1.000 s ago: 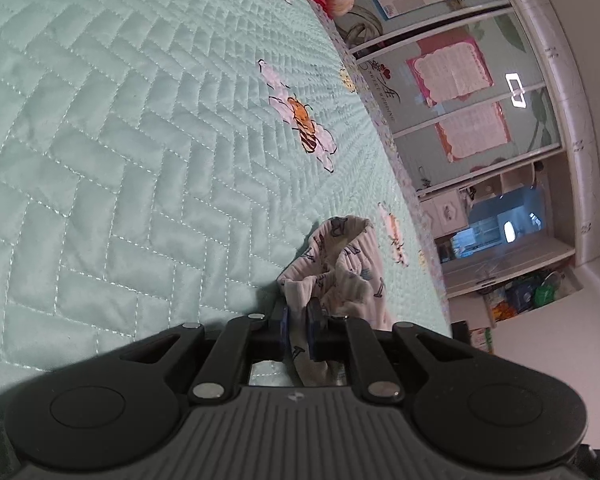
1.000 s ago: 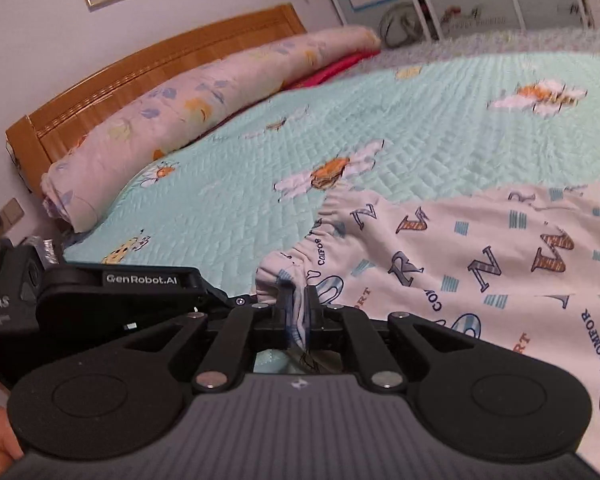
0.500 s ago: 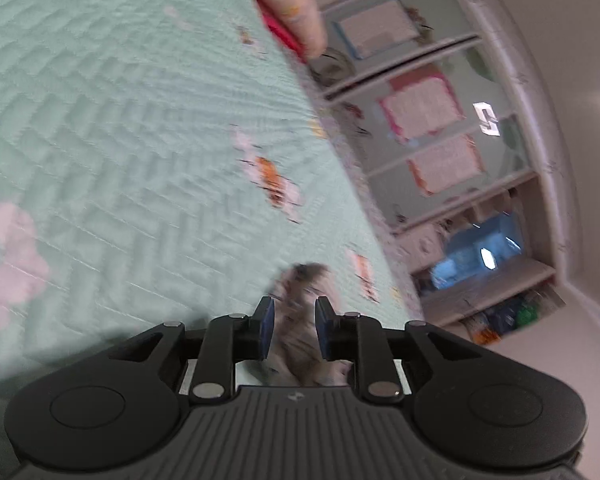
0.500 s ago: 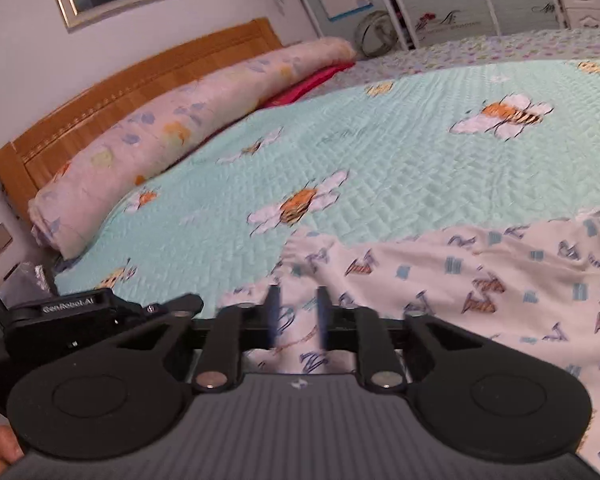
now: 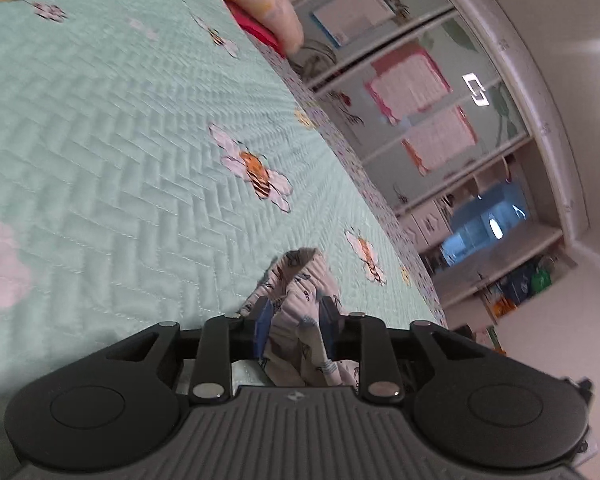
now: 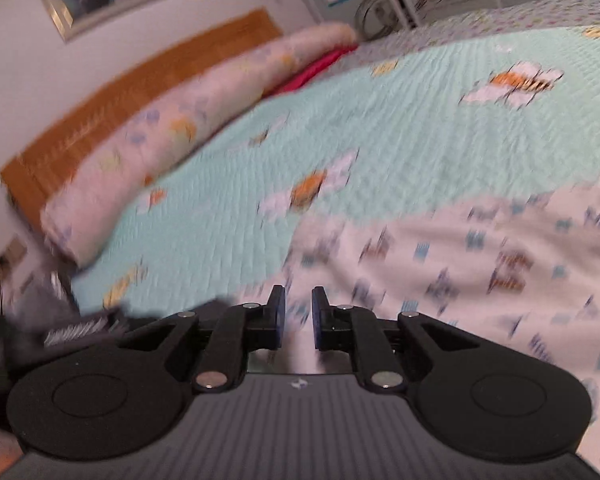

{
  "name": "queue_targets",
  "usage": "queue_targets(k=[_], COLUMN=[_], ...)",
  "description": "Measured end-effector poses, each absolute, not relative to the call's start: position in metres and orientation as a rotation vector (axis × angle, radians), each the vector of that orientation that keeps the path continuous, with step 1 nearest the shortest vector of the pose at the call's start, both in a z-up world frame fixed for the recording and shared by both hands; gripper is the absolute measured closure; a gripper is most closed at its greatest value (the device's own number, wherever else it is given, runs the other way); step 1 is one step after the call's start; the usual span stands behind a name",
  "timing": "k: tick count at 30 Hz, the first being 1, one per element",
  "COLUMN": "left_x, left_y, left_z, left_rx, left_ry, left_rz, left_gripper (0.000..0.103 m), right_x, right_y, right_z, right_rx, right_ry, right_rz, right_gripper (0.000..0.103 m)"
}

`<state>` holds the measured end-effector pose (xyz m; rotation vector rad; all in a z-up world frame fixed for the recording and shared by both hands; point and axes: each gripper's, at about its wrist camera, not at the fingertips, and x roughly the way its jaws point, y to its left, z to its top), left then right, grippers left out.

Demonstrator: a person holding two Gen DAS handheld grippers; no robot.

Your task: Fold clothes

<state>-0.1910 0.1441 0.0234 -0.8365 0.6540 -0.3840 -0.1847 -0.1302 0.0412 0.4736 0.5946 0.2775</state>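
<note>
A white garment printed with letters (image 6: pixel 480 260) lies spread on the mint quilted bedspread (image 6: pixel 400 132), filling the lower right of the blurred right wrist view. My right gripper (image 6: pixel 298 316) hovers open above its near edge, with a gap between the pads and nothing pinched. In the left wrist view a bunched corner of the same garment (image 5: pixel 300 280) rises between the fingers of my left gripper (image 5: pixel 294 330), which is open; the cloth sits loose in the gap.
A long floral bolster (image 6: pixel 188 128) and a wooden headboard (image 6: pixel 140 92) run along the bed's far left. Wardrobe doors with pink posters (image 5: pixel 420 112) and cluttered shelves (image 5: pixel 512 276) stand beyond the bed's edge. Bare quilt (image 5: pixel 100 140) spreads to the left.
Both grippers were shut on the garment's edge a second ago and have opened. The cloth has dropped from the right one, which has risen and is moving fast.
</note>
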Motion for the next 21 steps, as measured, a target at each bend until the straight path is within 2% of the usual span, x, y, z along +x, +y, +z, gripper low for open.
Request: queue_targets(k=[1,2,3,5,7,10,17,21], left_x=[-0.192,-0.193,-0.194,-0.196,-0.195,-0.192,-0.181,-0.168], left_y=[0.143,0.142,0.14,0.136,0.131,0.131,0.113,0.105], left_z=[0.024,0.023,0.021,0.019,0.018,0.021,0.018,0.011], left_rx=[-0.83,-0.826,-0.822,-0.813,-0.802,-0.834,-0.863,-0.875], left_ry=[0.656,0.673,0.691,0.727,0.753,0.741,0.764,0.786], left_rz=[-0.379,-0.37,-0.362,-0.345,-0.338,-0.366,-0.356,-0.311], left_gripper=[0.069,0.062,0.055,0.047,0.047,0.036,0.032,0.032], right_x=[-0.179,-0.171,-0.163,-0.143,-0.14,-0.154,-0.226,-0.273], right_y=[-0.132,-0.133,-0.132,-0.129,-0.133,-0.143,-0.197,-0.252], right_z=[0.04,0.038,0.033,0.019,0.021,0.031,0.058,0.068], right_rx=[0.477,0.478,0.479,0.478,0.517,0.552,0.575,0.627], right_ry=[0.603,0.62,0.661,0.769,0.771,0.715,0.575,0.469], right_rz=[0.262,0.245,0.238,0.232,0.249,0.269,0.205,0.097], right_gripper=[0.088,0.088,0.088,0.091,0.089,0.087,0.086,0.08])
